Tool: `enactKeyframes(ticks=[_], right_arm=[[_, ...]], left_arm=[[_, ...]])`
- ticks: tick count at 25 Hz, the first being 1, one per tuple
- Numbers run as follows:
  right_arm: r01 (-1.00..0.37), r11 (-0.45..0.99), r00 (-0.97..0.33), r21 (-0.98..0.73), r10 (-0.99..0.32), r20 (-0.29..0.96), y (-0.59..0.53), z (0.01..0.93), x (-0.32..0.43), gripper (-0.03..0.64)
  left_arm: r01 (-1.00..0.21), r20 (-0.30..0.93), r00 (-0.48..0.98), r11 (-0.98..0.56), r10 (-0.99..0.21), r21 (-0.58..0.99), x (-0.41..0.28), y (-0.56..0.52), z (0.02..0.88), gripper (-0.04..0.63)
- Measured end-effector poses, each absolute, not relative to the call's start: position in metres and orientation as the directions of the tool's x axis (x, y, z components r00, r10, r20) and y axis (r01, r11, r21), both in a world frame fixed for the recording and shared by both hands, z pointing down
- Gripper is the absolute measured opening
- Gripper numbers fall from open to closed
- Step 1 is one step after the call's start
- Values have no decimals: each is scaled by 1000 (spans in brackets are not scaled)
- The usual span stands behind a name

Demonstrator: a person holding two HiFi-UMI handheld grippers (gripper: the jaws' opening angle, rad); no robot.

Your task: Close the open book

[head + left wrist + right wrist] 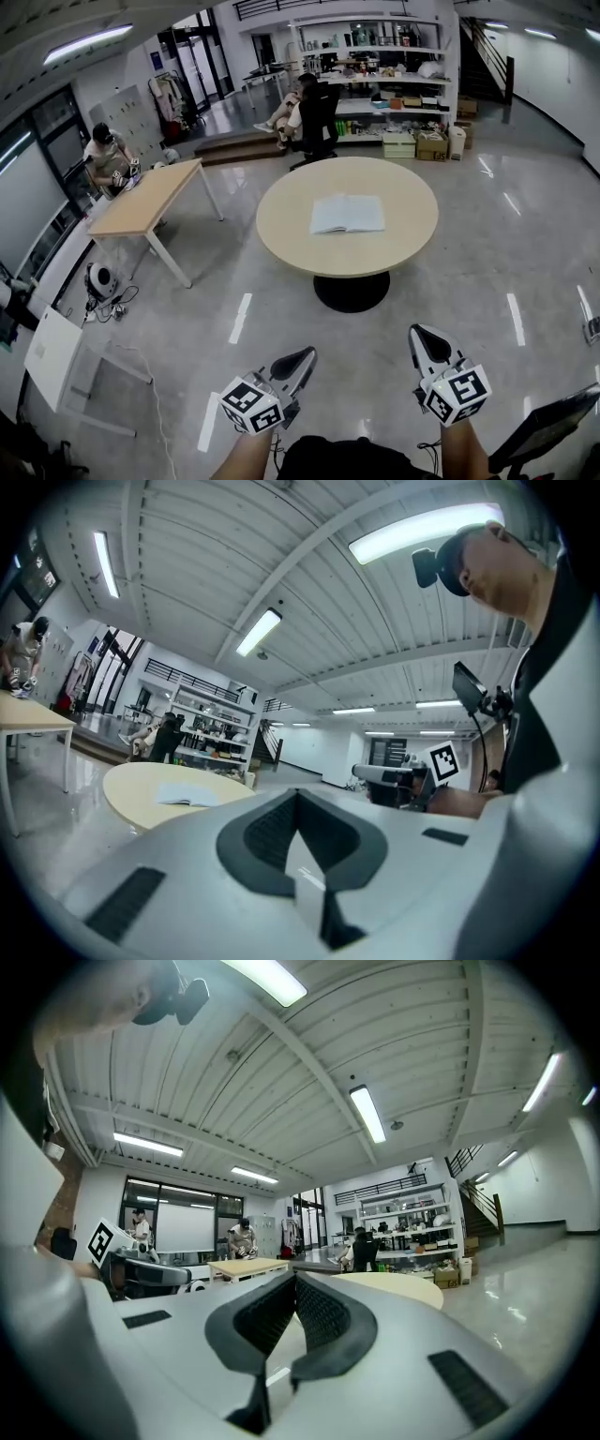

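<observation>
On table (291,234) | open book (347,214) — seemingly flat | well beyond left gripper (303,358), right gripper (421,335)

White book (347,214), open, flat on round table (281,234), near centre

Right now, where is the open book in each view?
Head view: open book at centre, on the round table.
Left gripper view: book left of centre, on the table.
Right gripper view: book not visible; only the table's edge shows.
Shared landmark: the round table.
</observation>
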State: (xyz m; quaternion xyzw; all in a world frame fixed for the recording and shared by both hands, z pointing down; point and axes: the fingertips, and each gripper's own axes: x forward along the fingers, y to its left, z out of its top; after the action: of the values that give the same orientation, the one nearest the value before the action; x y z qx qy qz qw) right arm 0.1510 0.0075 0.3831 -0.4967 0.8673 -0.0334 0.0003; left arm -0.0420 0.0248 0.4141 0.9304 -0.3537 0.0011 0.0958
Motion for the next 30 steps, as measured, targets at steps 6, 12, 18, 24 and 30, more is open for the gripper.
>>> enactKeyframes(ticks=[6,12,18,24,30], right_arm=[[-847,529,-531,-54,-846,45,-61,393,138,-2],[-854,521,-521,-19,-853,40,-148,394,111,-2],[-875,484,-484,-19,-873,59,-229,392,90,-2],[-892,453,-452,-2,-890,68,-288,391,71,0],[-891,454,-452,-5,-886,108,-338,403,80,0]], left_arm=[[-672,78,736,-712,-673,205,-46,-42,426,-5],[-662,58,744,-724,-665,194,-69,-133,430,-5],[-631,59,772,-752,-633,192,-94,-217,420,-5],[-598,46,797,-777,-603,197,-106,-282,426,-5],[-600,55,795,-768,-604,223,-97,-329,432,-5]])
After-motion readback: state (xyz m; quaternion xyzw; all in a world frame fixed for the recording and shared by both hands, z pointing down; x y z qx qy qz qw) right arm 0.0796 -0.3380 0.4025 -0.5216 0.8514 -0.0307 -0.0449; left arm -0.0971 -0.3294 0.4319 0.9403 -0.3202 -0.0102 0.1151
